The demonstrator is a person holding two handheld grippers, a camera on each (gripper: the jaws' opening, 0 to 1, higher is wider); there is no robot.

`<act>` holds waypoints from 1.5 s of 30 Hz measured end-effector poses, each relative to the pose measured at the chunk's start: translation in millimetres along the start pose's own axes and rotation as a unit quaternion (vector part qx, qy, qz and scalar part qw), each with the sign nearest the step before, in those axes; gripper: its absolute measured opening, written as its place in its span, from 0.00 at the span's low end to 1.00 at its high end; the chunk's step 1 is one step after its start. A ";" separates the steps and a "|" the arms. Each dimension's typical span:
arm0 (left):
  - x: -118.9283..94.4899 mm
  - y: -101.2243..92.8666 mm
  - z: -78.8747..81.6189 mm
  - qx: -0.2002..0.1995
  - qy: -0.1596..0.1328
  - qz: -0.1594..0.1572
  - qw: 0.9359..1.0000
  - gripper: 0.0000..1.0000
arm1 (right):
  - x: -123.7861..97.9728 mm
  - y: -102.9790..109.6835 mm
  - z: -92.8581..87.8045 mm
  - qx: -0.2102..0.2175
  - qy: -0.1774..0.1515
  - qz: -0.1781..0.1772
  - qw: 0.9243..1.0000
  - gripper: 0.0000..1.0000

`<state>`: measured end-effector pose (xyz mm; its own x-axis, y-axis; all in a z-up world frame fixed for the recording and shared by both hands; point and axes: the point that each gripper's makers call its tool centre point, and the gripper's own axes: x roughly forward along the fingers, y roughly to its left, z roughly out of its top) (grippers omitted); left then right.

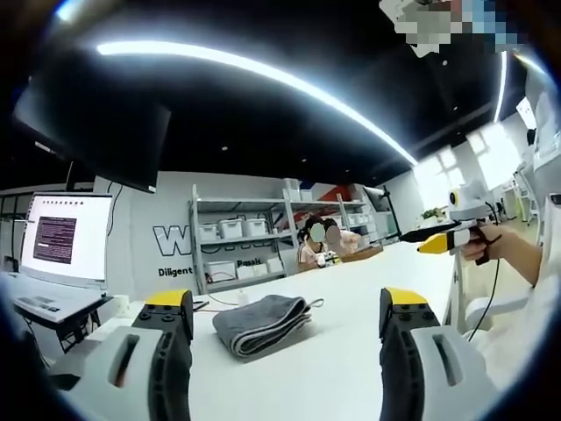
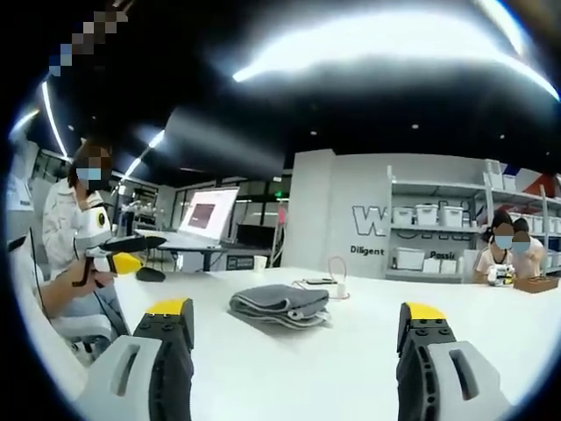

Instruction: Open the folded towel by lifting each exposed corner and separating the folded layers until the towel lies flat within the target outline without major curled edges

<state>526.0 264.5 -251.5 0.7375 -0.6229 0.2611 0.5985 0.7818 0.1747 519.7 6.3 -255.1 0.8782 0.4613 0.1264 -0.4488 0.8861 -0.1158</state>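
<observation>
A grey towel [image 1: 261, 323] lies folded in several layers on the white table [image 1: 351, 289], with a loop tag at its far corner. My left gripper [image 1: 285, 303] is open, its yellow-tipped jaws wide apart short of the towel, nothing between them. My right gripper [image 1: 441, 240] comes in from the right, held in a hand above the table's edge. In the right gripper view the same towel [image 2: 280, 305] sits ahead of my open right gripper [image 2: 296, 310], apart from both jaws. The left gripper [image 2: 123, 254] shows at the left in a person's hand.
A white cable and small charger [image 2: 338, 282] lie behind the towel, a dark mouse [image 2: 151, 274] to its left. Two people sit at the table's far end [image 2: 508, 254] by a wooden box [image 2: 535, 283]. Shelves with white bins [image 1: 237, 241] and a lit monitor [image 1: 63, 239] stand beyond.
</observation>
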 end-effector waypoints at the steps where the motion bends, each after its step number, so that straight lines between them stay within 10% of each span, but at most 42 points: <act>1: -0.1 -0.1 -0.1 0.000 0.000 0.000 1.000 0.87 | 0.0 0.2 0.0 0.000 0.000 0.000 1.000 0.97; 45: 1.9 -9.3 -4.0 -0.007 0.003 -0.010 1.000 0.86 | -2.2 1.0 1.4 -0.010 0.000 0.008 1.000 0.91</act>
<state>523.1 256.0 -256.4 0.7274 -0.6383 0.2518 0.6170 0.7690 0.1671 517.2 6.3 -254.1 0.8704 0.4762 0.1248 -0.4603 0.8771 -0.1370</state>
